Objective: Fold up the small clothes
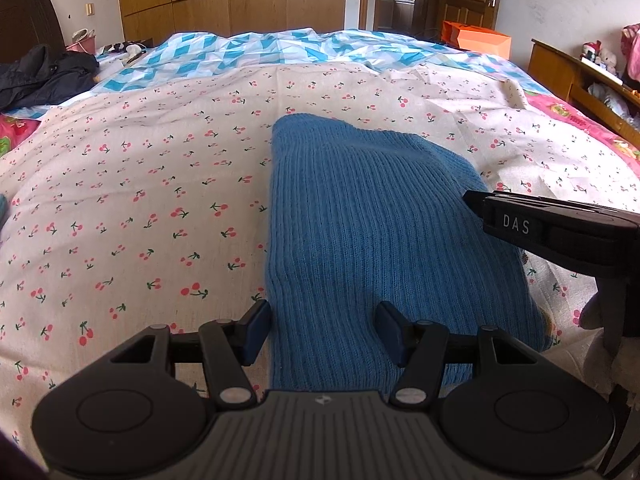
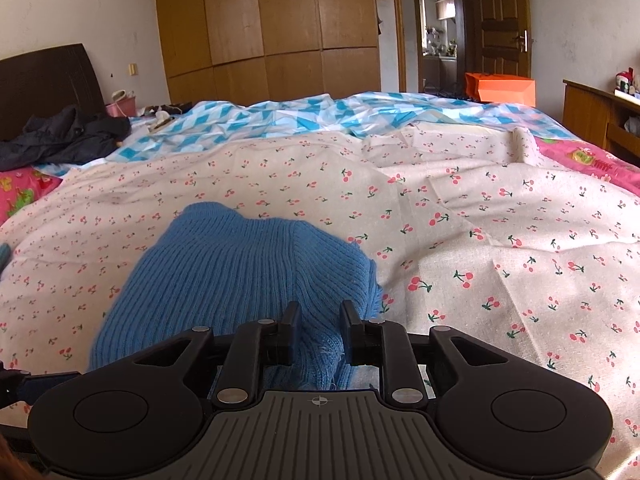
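Observation:
A blue ribbed knit garment [image 1: 360, 220] lies folded on the cherry-print sheet [image 1: 140, 200] of a bed. My left gripper [image 1: 323, 328] hovers open over the garment's near left corner. Its left finger sits by the knit's edge, and the pads press nothing. From the right, my right gripper [image 1: 472, 200] reaches in over the knit's right side. In the right wrist view the right gripper [image 2: 320, 320] has only a narrow gap between its jaws. A raised fold of the blue knit [image 2: 240, 272] fills that gap, with a frayed edge hanging below.
A blue-and-white checked quilt [image 1: 260, 54] lies across the far side of the bed. A dark jacket [image 1: 44, 76] is heaped at the far left by the headboard. An orange bag [image 1: 476, 38] and a wooden cabinet [image 1: 568, 68] stand at the right. Bare sheet [image 2: 480, 260] stretches right of the garment.

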Available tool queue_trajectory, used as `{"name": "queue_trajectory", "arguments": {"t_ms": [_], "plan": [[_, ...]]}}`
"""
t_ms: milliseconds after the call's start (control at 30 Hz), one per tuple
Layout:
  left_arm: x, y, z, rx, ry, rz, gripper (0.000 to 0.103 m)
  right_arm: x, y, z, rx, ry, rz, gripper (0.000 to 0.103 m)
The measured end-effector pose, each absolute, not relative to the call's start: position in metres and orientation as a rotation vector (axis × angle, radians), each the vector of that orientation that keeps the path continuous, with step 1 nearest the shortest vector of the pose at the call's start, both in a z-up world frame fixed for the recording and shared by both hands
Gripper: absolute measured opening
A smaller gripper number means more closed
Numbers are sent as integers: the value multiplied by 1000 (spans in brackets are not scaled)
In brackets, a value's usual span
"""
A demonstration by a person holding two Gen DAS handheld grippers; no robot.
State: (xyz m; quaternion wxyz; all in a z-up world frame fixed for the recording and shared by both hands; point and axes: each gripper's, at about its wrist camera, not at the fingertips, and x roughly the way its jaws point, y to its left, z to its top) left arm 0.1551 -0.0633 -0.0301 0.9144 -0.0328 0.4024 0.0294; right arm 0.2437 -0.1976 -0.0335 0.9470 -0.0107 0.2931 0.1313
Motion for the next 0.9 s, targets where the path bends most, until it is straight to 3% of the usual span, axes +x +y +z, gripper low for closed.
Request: {"name": "queue_trajectory", "arguments": {"t_ms": [167, 533, 900], "plan": [[154, -62, -31, -73, 830, 60, 63, 239, -199, -35, -27, 602, 263, 23], [154, -52, -17, -88, 794, 69, 62, 232, -219, -38, 24, 634, 233, 47], [174, -39, -13, -111, 811, -18, 64, 246, -250, -48, 261, 734, 305, 57]]}}
